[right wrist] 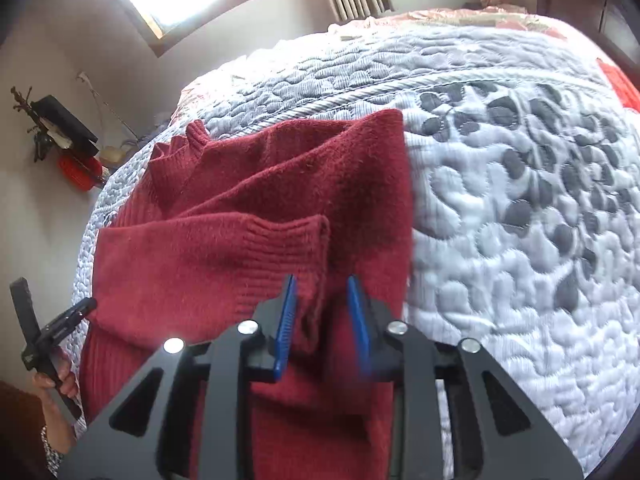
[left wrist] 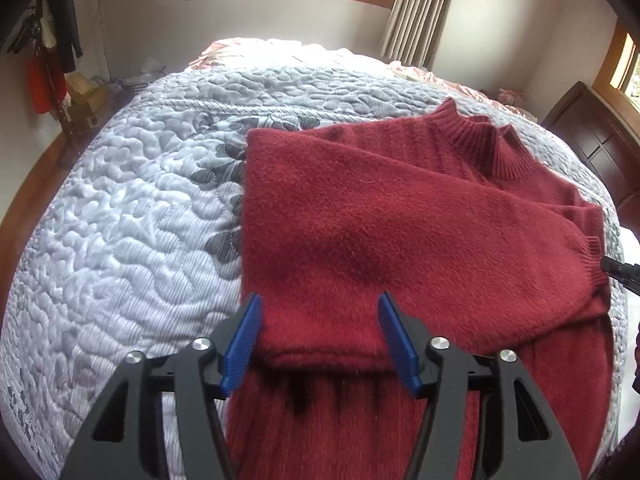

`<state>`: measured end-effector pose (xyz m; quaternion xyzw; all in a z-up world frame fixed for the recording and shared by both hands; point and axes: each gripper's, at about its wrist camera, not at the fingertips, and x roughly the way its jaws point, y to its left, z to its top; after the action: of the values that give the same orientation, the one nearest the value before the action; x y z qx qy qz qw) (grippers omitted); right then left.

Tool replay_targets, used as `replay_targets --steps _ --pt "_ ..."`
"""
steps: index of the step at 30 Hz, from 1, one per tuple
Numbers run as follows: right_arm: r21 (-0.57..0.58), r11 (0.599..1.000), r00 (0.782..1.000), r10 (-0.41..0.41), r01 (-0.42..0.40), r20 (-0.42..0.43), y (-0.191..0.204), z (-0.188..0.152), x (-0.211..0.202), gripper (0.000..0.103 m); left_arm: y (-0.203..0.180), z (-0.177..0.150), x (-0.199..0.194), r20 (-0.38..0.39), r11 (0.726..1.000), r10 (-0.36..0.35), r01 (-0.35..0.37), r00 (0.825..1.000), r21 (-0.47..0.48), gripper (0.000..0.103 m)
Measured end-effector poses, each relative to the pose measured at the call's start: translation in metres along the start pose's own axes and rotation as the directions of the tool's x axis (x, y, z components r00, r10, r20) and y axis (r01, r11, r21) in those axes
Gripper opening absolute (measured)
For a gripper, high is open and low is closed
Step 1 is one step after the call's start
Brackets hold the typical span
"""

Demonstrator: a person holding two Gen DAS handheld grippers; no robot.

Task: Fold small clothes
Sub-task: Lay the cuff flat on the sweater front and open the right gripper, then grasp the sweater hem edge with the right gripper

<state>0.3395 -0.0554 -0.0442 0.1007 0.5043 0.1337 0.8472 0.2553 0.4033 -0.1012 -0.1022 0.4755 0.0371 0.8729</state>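
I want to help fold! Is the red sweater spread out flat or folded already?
Partly folded: the red sweater has both sleeves laid across its body.

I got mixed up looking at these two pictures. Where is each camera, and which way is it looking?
Left wrist: sits on the left gripper, looking across the red sweater on the bed toward the window; its own open fingers show.
Right wrist: sits on the right gripper, looking across the sweater's cuff; its fingers, the left gripper and a hand show.
Both see the sweater, bed and window.
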Motion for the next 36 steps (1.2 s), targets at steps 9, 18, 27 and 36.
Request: replay_targets --steps 9,18,27,36 --pt "-0.104 0.995 0.999 -0.013 0.007 -0.049 -0.001 -0.127 -0.078 0.039 0.035 -0.116 -0.068 -0.037 1.0 -0.005 0.006 0.999 0.014 0.076" --pt "-0.154 0.987 0.993 -0.064 0.049 -0.097 0.014 -0.246 -0.134 0.047 0.034 -0.215 -0.111 -0.081 0.997 -0.004 0.01 0.997 0.07 0.081" --pt "-0.139 0.989 0.983 -0.065 0.041 -0.173 0.019 -0.313 -0.138 0.047 0.022 -0.244 -0.122 -0.107 0.995 -0.028 0.038 0.994 0.095 0.084" --pt "-0.147 0.988 0.98 -0.063 0.036 -0.187 0.025 -0.336 -0.139 0.049 0.021 -0.26 -0.126 -0.129 0.992 -0.048 0.063 0.99 0.114 0.084"
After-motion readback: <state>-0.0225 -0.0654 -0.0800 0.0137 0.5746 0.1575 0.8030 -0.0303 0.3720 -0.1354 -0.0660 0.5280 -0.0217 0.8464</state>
